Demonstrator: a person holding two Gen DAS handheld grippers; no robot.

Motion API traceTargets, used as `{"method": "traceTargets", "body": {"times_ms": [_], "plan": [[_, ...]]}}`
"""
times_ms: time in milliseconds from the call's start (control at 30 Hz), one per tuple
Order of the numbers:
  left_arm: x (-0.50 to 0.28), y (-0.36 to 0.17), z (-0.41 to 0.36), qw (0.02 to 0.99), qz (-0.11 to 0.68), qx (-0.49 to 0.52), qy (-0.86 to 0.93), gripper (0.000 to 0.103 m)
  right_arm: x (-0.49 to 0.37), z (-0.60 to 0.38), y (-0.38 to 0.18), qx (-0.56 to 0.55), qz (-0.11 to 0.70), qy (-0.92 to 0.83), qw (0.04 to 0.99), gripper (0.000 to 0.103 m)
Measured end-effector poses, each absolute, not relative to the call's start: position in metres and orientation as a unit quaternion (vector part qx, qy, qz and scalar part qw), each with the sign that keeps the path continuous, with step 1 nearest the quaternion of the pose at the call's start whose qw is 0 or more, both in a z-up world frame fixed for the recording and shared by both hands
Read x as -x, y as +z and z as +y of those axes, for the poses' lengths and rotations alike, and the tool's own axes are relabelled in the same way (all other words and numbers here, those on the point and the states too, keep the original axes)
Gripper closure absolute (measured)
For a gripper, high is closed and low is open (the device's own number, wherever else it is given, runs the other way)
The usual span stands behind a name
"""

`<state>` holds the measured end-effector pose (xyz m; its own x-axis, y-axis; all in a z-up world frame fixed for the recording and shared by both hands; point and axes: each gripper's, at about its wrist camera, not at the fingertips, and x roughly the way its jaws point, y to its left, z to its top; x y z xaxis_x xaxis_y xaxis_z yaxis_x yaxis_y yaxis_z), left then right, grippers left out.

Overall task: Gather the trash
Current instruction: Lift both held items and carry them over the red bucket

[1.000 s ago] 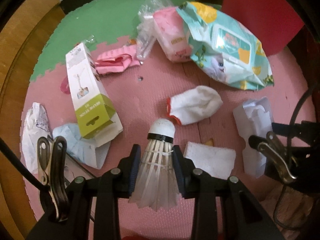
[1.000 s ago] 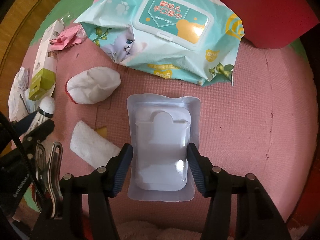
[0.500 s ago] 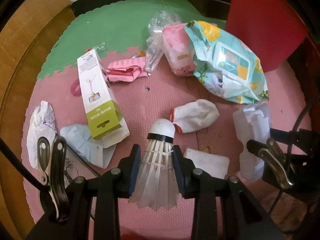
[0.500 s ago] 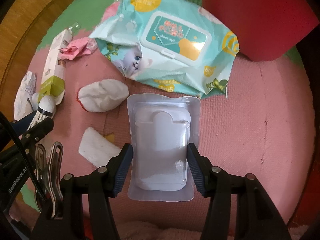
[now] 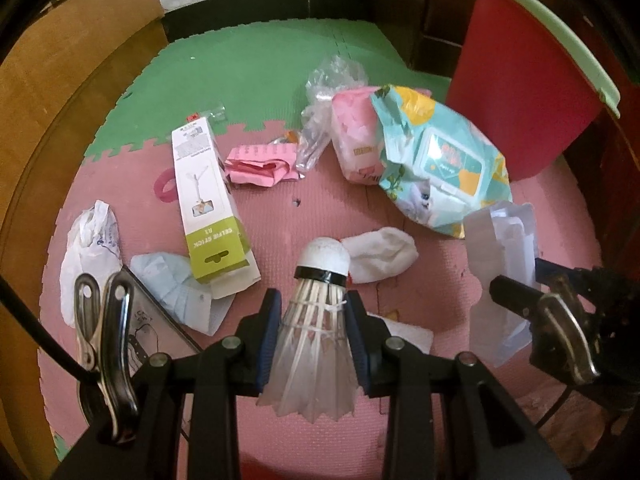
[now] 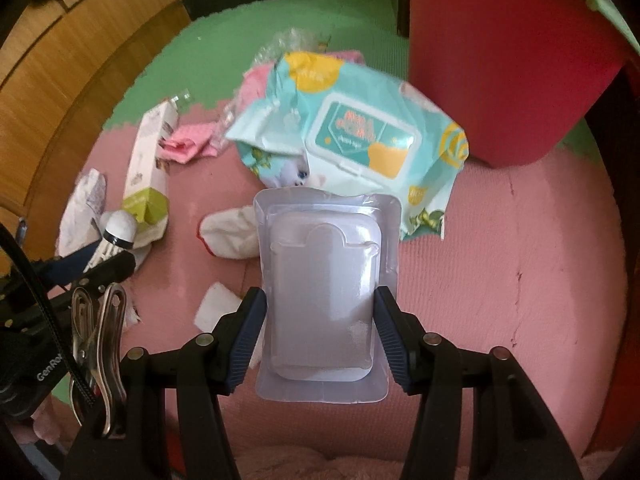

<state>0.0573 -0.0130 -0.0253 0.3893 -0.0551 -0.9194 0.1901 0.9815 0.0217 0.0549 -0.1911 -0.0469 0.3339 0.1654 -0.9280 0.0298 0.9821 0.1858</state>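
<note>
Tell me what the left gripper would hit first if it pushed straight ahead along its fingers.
Probably the white sock. The left gripper holds a shuttlecock whose cork tip points at the sock on the pink mat, so the cork would touch first. How far below it lies is unclear.

— Can you read anything here?

— Yes. The long white box (image 5: 208,204) with the green end has "SELFIE STICK" printed on the green part, upside down in the left wrist view, with a smaller mark under it, maybe "A1", too small to be sure.

— And the wipes pack (image 6: 360,136)?

— Its teal lid label has pink characters, too blurred to read in either view.

— Anything else?

— On the black housing (image 6: 44,372) at the lower left of the right wrist view, white letters "GenRo", cut off by a cable.
</note>
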Motion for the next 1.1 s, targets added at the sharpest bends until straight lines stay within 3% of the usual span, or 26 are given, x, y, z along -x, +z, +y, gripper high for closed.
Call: {"method": "traceTargets", "body": {"times_ms": [467,1100], "plan": [[-0.042,0.037,-0.024,0.872,0.483,-0.052,-0.066,0.070,-0.042,-0.202,0.009,-0.101,0.503,0.069,0.856,0.047],[-0.050,0.126,-0.103,0.895,0.428,-0.040,-0.116,0.070,-0.033,-0.263,0.120,-0.128,0.362,0.062,0.921,0.047]]}}
